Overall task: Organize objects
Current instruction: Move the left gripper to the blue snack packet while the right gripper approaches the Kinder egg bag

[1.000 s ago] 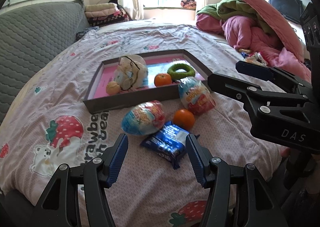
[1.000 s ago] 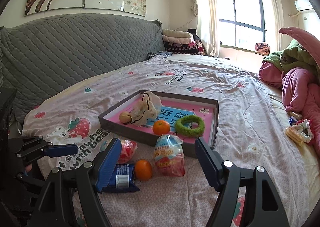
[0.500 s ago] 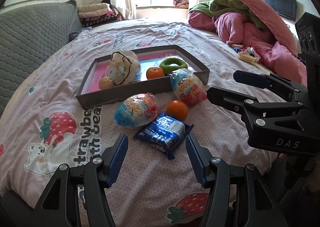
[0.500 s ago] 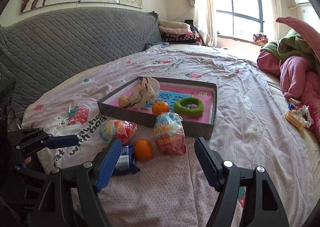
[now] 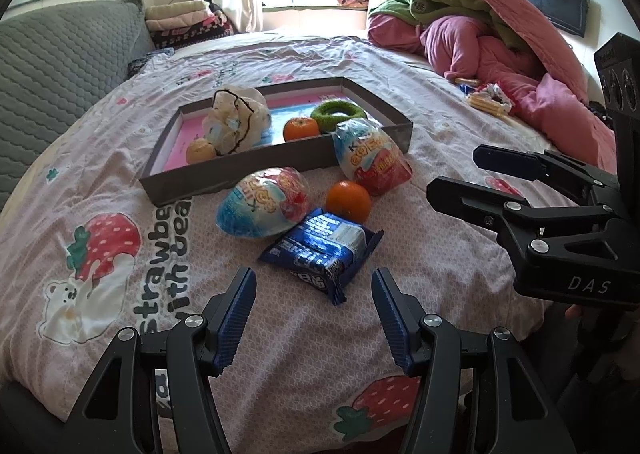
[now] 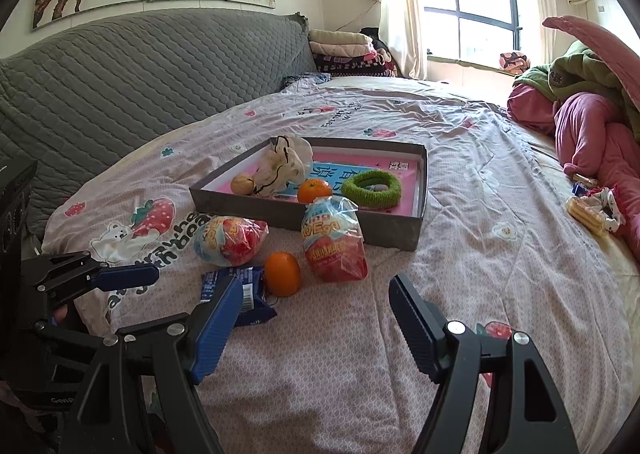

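Left wrist view: the left claw (image 5: 313, 316), fingers apart and empty, is brought nearer the blue biscuit packet (image 5: 320, 248) than a second ago. Beside the packet on the bed (image 5: 420, 254), a loose orange (image 5: 348, 201) and two egg-shaped snack bags (image 5: 264, 203) are seen outside the grey tray (image 5: 248, 180). The right claw (image 6: 316, 328) is likewise held open. A first pickup is judged imminent.
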### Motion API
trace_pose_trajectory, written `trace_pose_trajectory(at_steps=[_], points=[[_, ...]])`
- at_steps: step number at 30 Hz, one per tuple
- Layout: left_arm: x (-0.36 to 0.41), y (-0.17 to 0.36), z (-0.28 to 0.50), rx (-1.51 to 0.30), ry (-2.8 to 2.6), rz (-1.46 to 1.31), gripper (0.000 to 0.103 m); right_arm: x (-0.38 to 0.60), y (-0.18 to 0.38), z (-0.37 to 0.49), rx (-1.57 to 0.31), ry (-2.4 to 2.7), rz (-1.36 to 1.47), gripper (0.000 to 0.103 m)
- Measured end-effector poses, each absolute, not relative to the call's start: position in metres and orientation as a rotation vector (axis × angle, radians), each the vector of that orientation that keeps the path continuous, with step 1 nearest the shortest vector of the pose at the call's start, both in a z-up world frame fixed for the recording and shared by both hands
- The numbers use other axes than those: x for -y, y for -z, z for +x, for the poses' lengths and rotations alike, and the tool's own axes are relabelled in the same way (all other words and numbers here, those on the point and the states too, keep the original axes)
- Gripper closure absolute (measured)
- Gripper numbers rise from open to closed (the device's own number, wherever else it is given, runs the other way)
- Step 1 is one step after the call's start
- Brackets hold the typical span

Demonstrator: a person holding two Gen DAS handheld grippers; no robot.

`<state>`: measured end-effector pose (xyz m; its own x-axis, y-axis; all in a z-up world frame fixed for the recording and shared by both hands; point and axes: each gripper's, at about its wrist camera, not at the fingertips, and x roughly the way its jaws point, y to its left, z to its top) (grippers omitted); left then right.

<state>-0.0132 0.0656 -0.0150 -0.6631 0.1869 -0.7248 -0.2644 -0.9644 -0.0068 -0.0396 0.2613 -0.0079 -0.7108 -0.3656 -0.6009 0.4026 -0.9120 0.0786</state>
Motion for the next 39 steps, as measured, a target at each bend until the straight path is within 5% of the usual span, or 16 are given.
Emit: trace_pose_trajectory(at_steps=[39], points=[[-0.063, 0.053, -0.053, -0.075, -2.614, -1.182, 0.035, -0.260, 0.022, -0.058, -0.084, 2.573, 0.979, 0.028]])
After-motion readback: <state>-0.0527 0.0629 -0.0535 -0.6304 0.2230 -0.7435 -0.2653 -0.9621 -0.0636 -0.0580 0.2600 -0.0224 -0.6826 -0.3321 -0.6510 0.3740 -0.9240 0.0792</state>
